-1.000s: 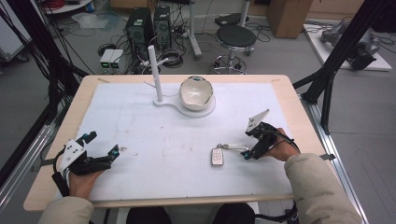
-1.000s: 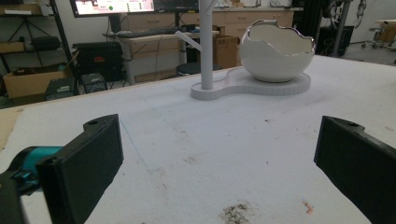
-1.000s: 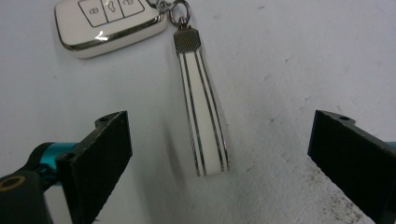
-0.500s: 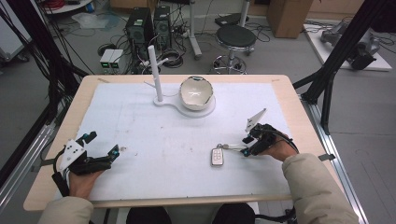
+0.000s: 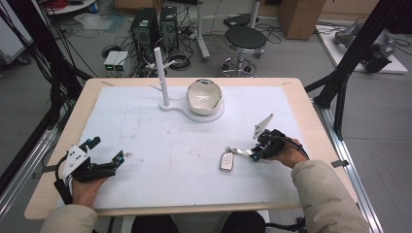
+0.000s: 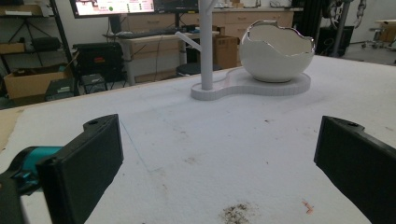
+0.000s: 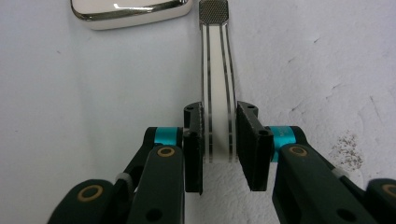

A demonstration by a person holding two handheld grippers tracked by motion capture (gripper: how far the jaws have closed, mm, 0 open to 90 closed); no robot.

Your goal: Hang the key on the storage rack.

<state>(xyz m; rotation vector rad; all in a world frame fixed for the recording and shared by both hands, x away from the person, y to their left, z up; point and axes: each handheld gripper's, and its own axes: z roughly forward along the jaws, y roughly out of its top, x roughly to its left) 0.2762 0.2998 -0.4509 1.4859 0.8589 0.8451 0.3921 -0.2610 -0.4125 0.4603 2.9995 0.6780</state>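
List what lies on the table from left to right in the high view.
Left gripper → white post → bowl → key fob → right gripper.

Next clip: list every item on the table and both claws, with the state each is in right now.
Left claw: open, holding nothing, low over the mat.
Right claw: shut on the key strap.
Key fob: flat on the mat, by the strap's far end.
Eggshell bowl: upright on its white stand.
Stand's post: upright.

high view: above, forward-down on table | left gripper view: low, shares bowl | right gripper view: close, downward
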